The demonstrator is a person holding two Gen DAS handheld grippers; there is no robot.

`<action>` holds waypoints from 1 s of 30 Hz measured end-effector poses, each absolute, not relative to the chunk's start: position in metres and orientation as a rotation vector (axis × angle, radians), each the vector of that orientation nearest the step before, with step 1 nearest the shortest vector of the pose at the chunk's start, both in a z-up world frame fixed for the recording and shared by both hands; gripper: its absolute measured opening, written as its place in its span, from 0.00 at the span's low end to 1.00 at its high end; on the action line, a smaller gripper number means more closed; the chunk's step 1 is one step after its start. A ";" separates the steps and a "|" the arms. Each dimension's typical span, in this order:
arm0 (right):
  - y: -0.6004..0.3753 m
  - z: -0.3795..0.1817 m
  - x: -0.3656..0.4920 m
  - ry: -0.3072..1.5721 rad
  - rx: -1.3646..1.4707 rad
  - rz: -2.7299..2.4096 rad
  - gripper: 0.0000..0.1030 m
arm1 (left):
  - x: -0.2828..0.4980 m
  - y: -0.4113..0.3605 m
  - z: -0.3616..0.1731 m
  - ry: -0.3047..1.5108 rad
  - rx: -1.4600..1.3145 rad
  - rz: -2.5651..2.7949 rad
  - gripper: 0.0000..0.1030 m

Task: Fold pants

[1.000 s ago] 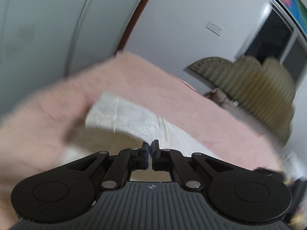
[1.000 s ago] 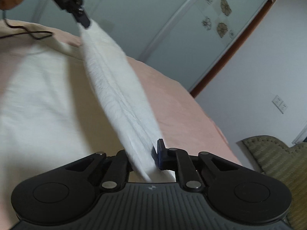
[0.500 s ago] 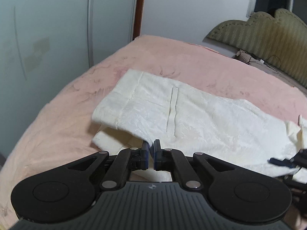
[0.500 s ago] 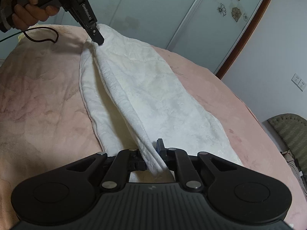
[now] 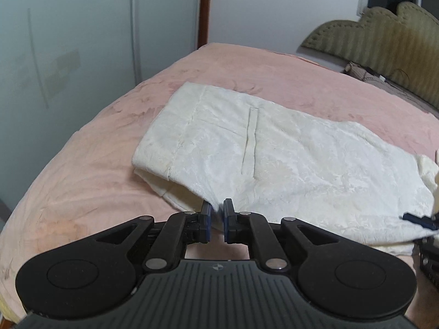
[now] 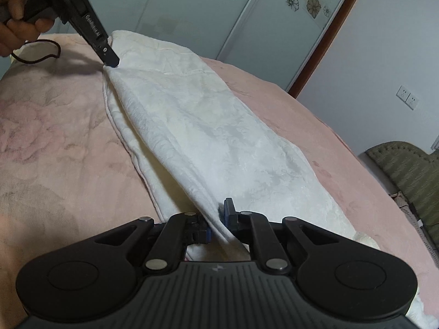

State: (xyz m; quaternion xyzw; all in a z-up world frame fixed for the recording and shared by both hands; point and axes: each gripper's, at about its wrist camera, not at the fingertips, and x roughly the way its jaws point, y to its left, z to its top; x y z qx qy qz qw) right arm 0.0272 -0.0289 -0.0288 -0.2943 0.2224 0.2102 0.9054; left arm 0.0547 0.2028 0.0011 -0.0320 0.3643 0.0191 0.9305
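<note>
Cream-white pants (image 5: 274, 159) lie folded lengthwise on the pink bed (image 5: 82, 192). In the left wrist view my left gripper (image 5: 216, 213) sits at the near corner of the waistband end. Its jaws are opening, and the cloth's edge lies loose in the small gap between them. From the right wrist view the same pants (image 6: 205, 137) stretch away toward the left gripper (image 6: 109, 60), which a hand holds. My right gripper (image 6: 218, 219) is shut on the folded edge at the leg end. Its tip (image 5: 419, 218) shows at the far right of the left wrist view.
The pink blanket (image 6: 55, 137) covers the whole bed. A black cable (image 6: 41, 57) loops on it near the hand (image 6: 16, 24). Sliding wardrobe doors (image 6: 192, 13) stand behind, and an olive padded headboard (image 5: 384, 44) is at the bed's far end.
Both grippers came down and laid the lifted half of the pants flat over the lower half. The left jaws have parted a little; the right stays shut on the cloth.
</note>
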 end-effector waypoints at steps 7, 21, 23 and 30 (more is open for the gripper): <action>-0.032 -0.033 0.021 0.443 -0.560 0.420 0.11 | 0.058 0.196 -0.004 0.715 -0.041 0.132 0.39; -0.140 -0.003 -0.030 0.492 -0.266 0.022 0.84 | 0.021 0.136 0.049 0.569 0.028 0.006 0.52; -0.172 -0.010 -0.023 0.570 -0.111 -0.024 0.93 | 0.025 0.109 0.052 0.565 0.061 -0.110 0.58; -0.237 -0.008 -0.050 0.527 0.222 -0.092 0.93 | 0.040 0.015 0.029 0.614 0.087 -0.515 0.61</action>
